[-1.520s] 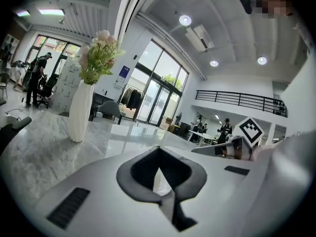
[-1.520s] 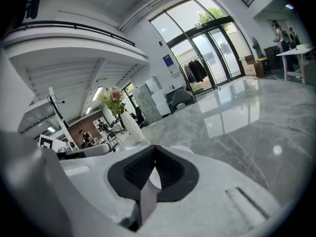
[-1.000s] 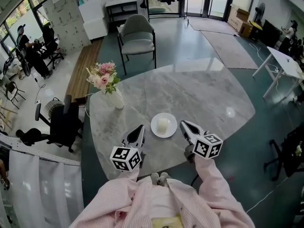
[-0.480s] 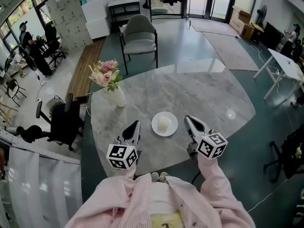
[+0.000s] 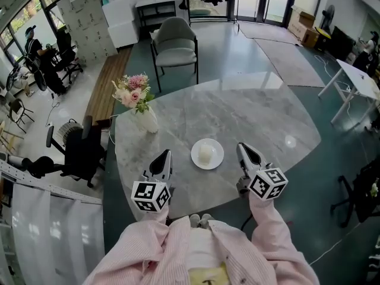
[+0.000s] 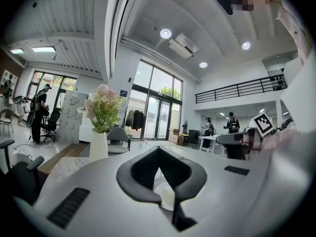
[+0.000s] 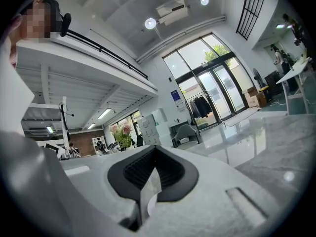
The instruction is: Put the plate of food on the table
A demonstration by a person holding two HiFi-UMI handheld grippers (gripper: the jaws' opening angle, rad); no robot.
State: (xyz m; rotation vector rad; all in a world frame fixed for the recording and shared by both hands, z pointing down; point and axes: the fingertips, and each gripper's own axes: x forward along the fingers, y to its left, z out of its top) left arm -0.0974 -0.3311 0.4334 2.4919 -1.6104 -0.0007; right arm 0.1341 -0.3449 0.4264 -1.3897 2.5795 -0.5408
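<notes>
A white plate [image 5: 207, 154] with a pale piece of food on it rests on the grey marble table [image 5: 255, 117], near the front edge. My left gripper [image 5: 165, 155] hovers to the plate's left, shut and holding nothing, a short gap away. To the plate's right my right gripper [image 5: 243, 148] is likewise shut and empty. In the left gripper view the jaws meet at the left gripper's [image 6: 159, 151] tips, and the plate [image 6: 166, 195] shows low through the opening behind them. The right gripper [image 7: 155, 149] view shows closed jaws pointing across the table.
A white vase of pink flowers [image 5: 142, 114] stands at the table's left side, also the vase [image 6: 98, 142] in the left gripper view. A grey chair [image 5: 174, 46] sits beyond the far edge. A black office chair [image 5: 77, 153] is on the floor at left.
Both grippers have drawn back a little from the plate, the right one sliding rightward and the left one toward me. The plate stayed where it was.
</notes>
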